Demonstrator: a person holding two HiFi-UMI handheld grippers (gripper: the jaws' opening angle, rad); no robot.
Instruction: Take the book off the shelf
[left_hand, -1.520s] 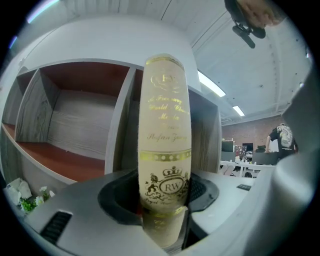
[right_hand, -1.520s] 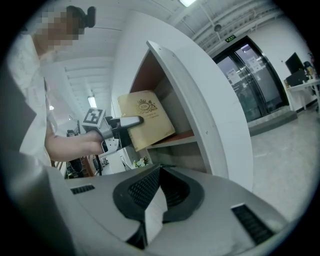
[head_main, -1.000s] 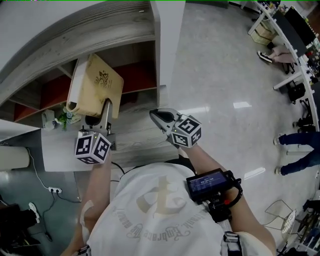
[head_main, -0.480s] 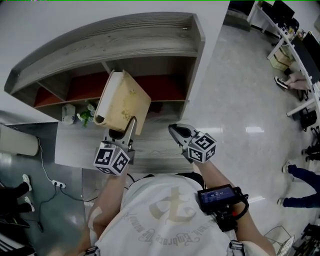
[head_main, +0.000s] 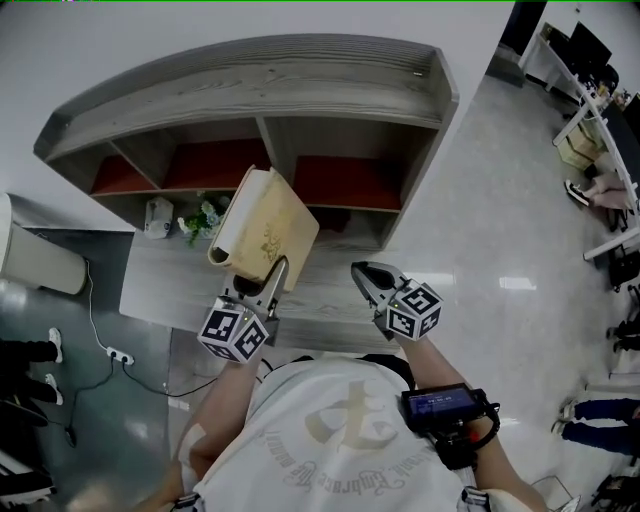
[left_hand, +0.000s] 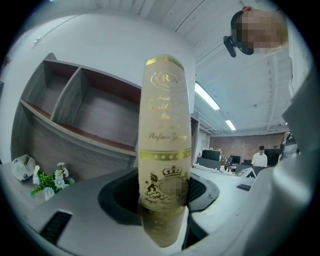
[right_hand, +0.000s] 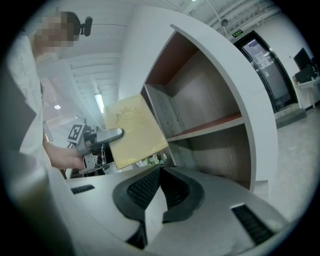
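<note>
The tan hardcover book with gold print (head_main: 268, 225), clamped in the jaws of the left gripper (head_main: 272, 280), is now farther out from the grey wooden shelf (head_main: 250, 85) than a second ago, and a little lower. The right gripper (head_main: 365, 275) also draws back from the shelf.

The person wears a white T-shirt (head_main: 330, 445) with pale print and a black wrist screen (head_main: 443, 406). The left tool (head_main: 268, 276) and right tool (head_main: 363, 272) carry black-and-white cubes (head_main: 235, 335).
</note>
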